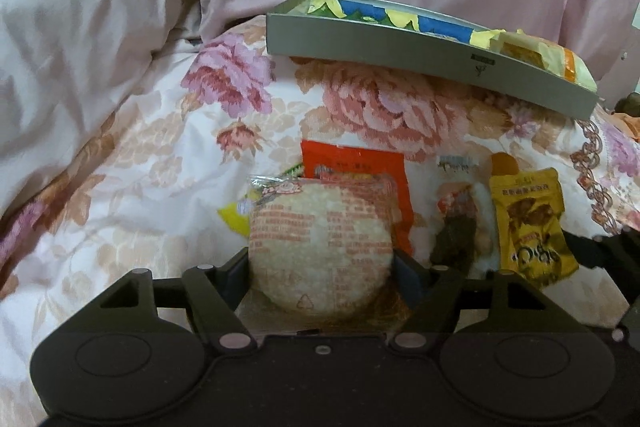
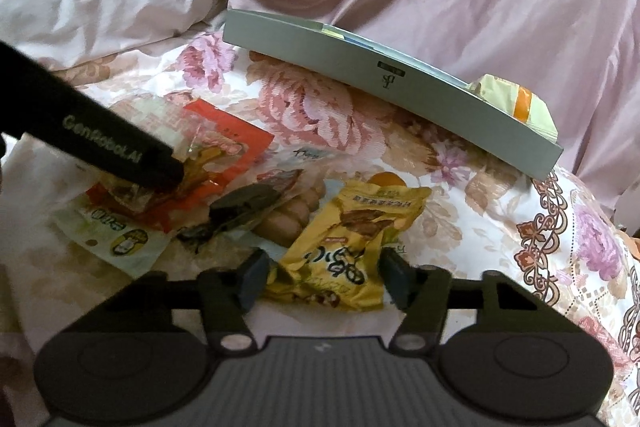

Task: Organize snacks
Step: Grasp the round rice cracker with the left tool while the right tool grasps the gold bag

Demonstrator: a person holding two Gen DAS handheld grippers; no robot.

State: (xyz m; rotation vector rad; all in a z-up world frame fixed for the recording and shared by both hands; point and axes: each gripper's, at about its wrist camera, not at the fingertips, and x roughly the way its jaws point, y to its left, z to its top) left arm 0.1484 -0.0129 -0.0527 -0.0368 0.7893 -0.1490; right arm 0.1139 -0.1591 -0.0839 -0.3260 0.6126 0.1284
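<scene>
Left gripper pinching rice cake; right gripper spread around yellow packet. Box at 1 o'clock holding few snacks, several left on bed

A round rice cracker packet sits between the fingers of the left gripper, with a flat sachet just behind it and a nut pouch to its right on the bedspread. That pouch lies between the right gripper's fingers. A shallow box rests well beyond both, with a wrapped snack in its right end.
</scene>
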